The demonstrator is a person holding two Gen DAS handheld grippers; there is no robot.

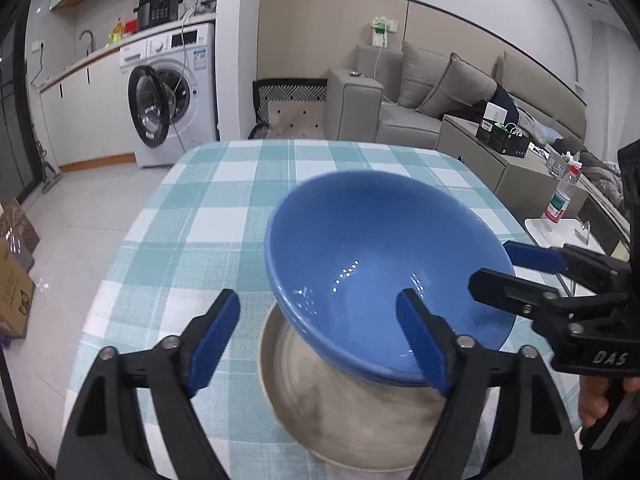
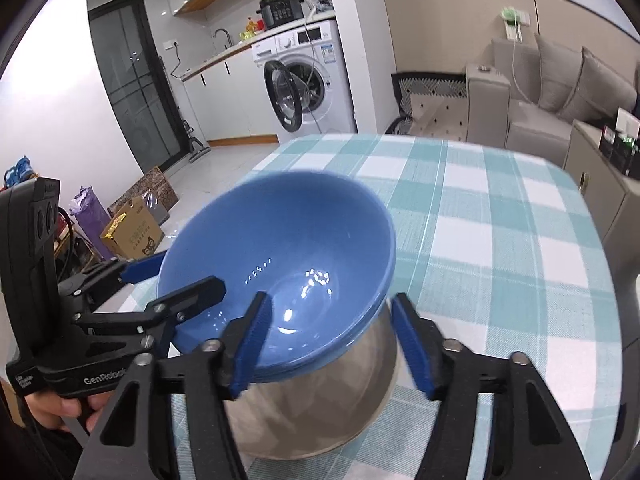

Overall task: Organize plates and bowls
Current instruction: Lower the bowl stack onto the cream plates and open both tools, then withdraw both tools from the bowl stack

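Blue bowl (image 1: 372, 264) sits tilted on the steel bowl (image 1: 344, 412); left gripper (image 1: 320, 340) jaws wide apart, right gripper (image 1: 500, 268) at its rim.

A home: washing machine (image 1: 176, 92), sofa (image 1: 436, 96), checked tablecloth (image 1: 224, 216).

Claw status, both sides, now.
Left claw: open, straddling the rim of the blue bowl, pads off it.
Right claw: open, astride the same bowl's rim, not gripping.
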